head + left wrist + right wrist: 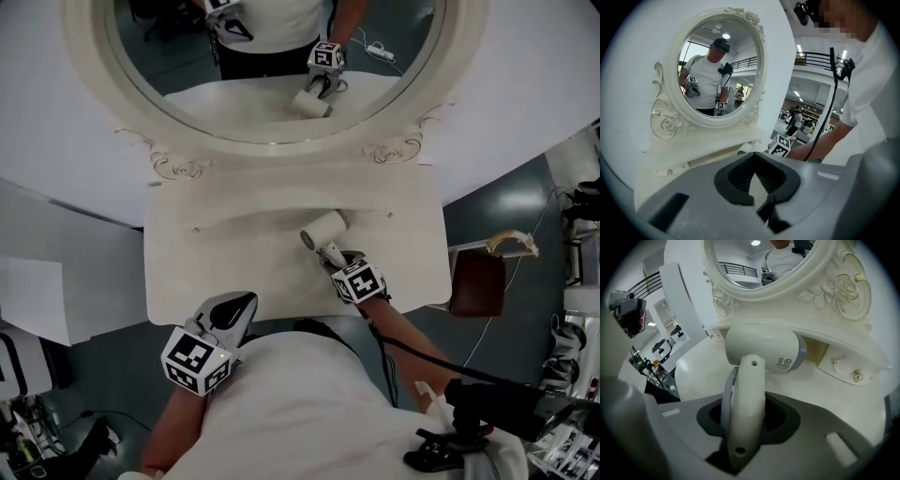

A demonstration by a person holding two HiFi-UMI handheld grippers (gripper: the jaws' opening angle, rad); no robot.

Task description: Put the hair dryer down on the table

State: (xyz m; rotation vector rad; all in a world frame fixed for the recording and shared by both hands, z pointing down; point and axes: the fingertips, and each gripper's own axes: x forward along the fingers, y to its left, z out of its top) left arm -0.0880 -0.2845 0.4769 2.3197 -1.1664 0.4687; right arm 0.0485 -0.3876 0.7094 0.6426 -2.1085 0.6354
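A white hair dryer (323,232) is over the middle of the white dressing table (206,253), its barrel pointing left and toward the mirror. My right gripper (342,265) is shut on its handle. In the right gripper view the handle (743,413) stands upright between the jaws, and the barrel (761,350) is low over the table top; I cannot tell whether it touches. My left gripper (236,307) hangs at the table's front edge, left of the dryer. Its jaws are shut with nothing between them (761,199).
An oval mirror in a carved white frame (178,131) stands at the back of the table, with small drawer knobs (856,376) under it. A brown seat (476,281) is off the table's right end. A black cable (422,347) runs along my right arm.
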